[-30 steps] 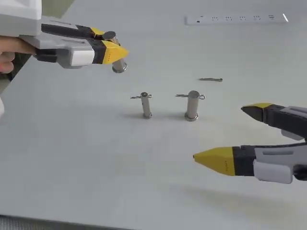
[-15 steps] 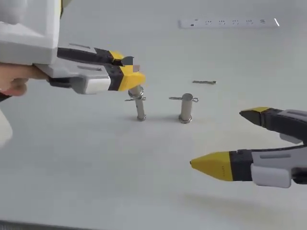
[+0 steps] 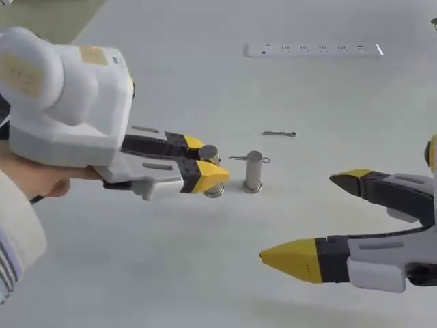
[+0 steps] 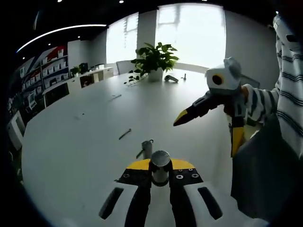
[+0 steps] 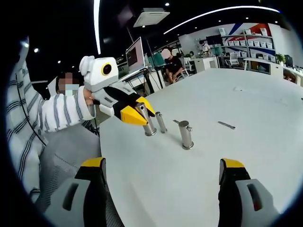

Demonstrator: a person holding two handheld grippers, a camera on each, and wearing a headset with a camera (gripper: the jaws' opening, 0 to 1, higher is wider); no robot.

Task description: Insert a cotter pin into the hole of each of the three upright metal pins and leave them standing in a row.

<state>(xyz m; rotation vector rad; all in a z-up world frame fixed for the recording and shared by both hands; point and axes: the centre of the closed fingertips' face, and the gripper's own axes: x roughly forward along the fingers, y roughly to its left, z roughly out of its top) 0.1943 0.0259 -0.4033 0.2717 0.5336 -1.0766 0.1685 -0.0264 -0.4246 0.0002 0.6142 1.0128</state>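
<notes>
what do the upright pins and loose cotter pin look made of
The upright pins look like steel: silvery, smooth, with bright glints along the shaft. The loose cotter pin is thin grey wire, probably metal too; too small to judge finish.

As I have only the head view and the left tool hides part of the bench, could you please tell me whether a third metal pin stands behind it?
Observer: Yes. The right gripper view shows a third pin upright on the bench, just past the held pin in the left tool.
Operator: Thank you. Are those two pins touching?
Observer: They look apart. In the right gripper view, a thin strip of bench shows between their bases.
</notes>
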